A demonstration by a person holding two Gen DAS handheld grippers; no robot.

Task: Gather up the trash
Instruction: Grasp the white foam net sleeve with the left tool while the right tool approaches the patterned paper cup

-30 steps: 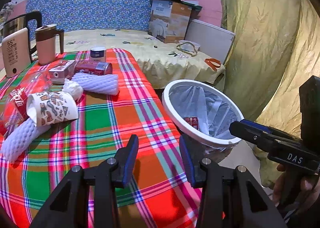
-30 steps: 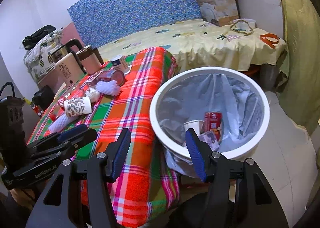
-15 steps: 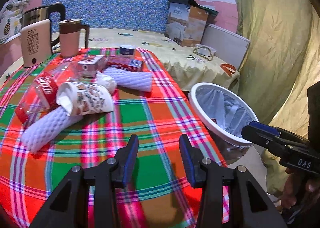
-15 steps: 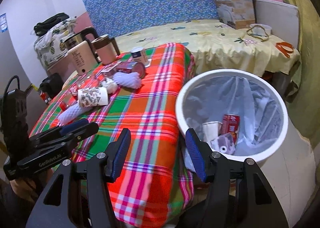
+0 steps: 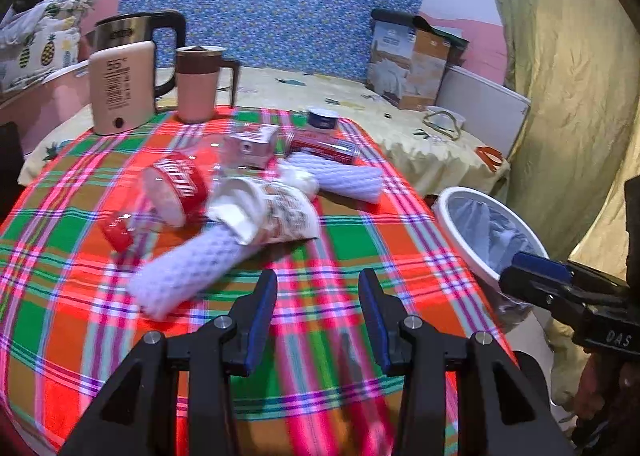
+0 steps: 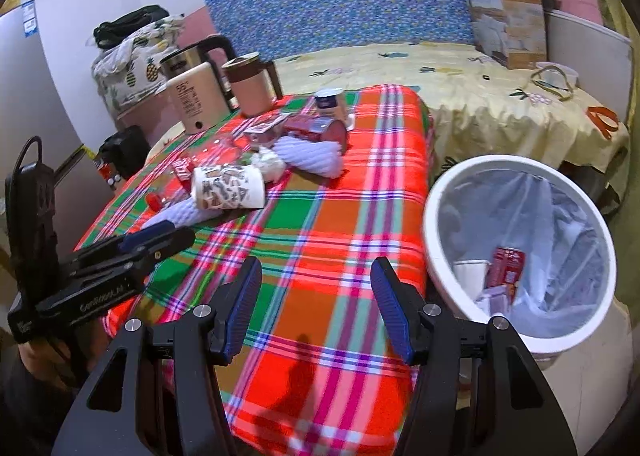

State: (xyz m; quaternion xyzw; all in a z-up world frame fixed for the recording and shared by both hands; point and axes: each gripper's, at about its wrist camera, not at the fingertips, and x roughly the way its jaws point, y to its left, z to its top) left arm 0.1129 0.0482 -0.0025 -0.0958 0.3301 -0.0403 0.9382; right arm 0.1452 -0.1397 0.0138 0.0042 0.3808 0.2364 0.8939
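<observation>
While kettle (image 5: 122,68) and mug (image 5: 199,82) flank trash.

place: home bedroom; evidence: bed (image 6: 460,96) with yellow sheet; kettle (image 5: 132,56); plaid-covered table (image 6: 340,216)

Paper cup (image 5: 276,212), foam sleeves (image 5: 188,272) lying on cloth; bin (image 6: 436,248) beside.

Plaid-clothed table (image 5: 328,252), paper cup (image 5: 272,212), foam sleeves (image 5: 188,268), kettle (image 5: 120,92)
</observation>
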